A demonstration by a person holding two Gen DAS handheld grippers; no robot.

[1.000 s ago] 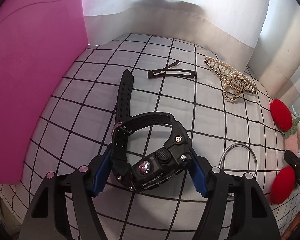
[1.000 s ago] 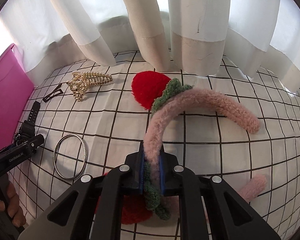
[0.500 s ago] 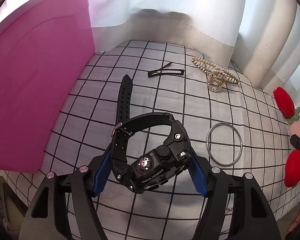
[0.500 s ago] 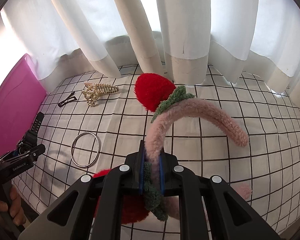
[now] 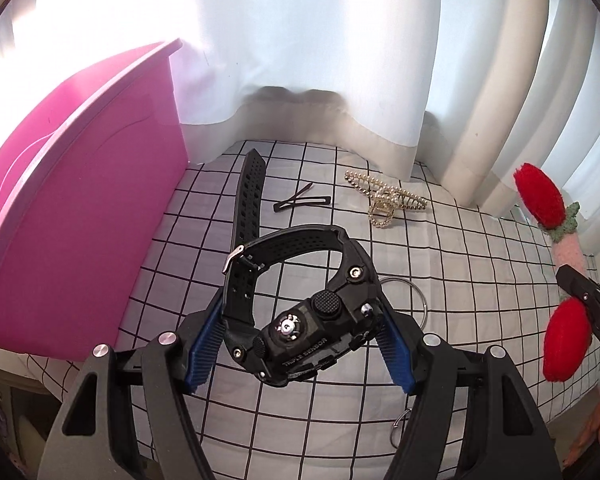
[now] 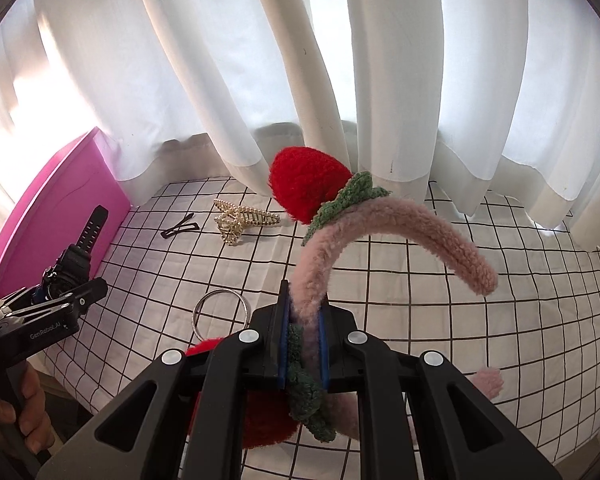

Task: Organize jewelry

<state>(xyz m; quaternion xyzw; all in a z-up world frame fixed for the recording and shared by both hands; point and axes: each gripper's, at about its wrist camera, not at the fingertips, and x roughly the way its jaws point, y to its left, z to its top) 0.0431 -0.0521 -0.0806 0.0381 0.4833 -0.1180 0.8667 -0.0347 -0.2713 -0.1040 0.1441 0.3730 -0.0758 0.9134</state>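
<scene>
My left gripper [image 5: 300,344] is shut on a chunky black watch [image 5: 300,336]; its blue pads press both sides of the case, and the strap [image 5: 250,196] sticks up and away above the cloth. In the right wrist view the same watch [image 6: 74,260] shows at far left. My right gripper [image 6: 304,344] is shut on a fuzzy pink headband [image 6: 388,228] with red strawberries [image 6: 306,184] and green leaves, lifted above the bed. The headband [image 5: 566,248] also shows at the right edge of the left wrist view.
A pink bin [image 5: 72,216] stands at the left, against the white curtain [image 6: 340,60]. On the checked cloth [image 6: 480,320] lie a pearl claw clip [image 5: 384,200], a black hair clip [image 5: 300,202] and a metal bangle [image 6: 219,312]. A hand [image 6: 28,412] holds the left tool.
Both grippers have risen with their loads, so the cloth and the items on it look smaller and farther. More curtain and the bin's rim have come into view. Neither grip has changed.
</scene>
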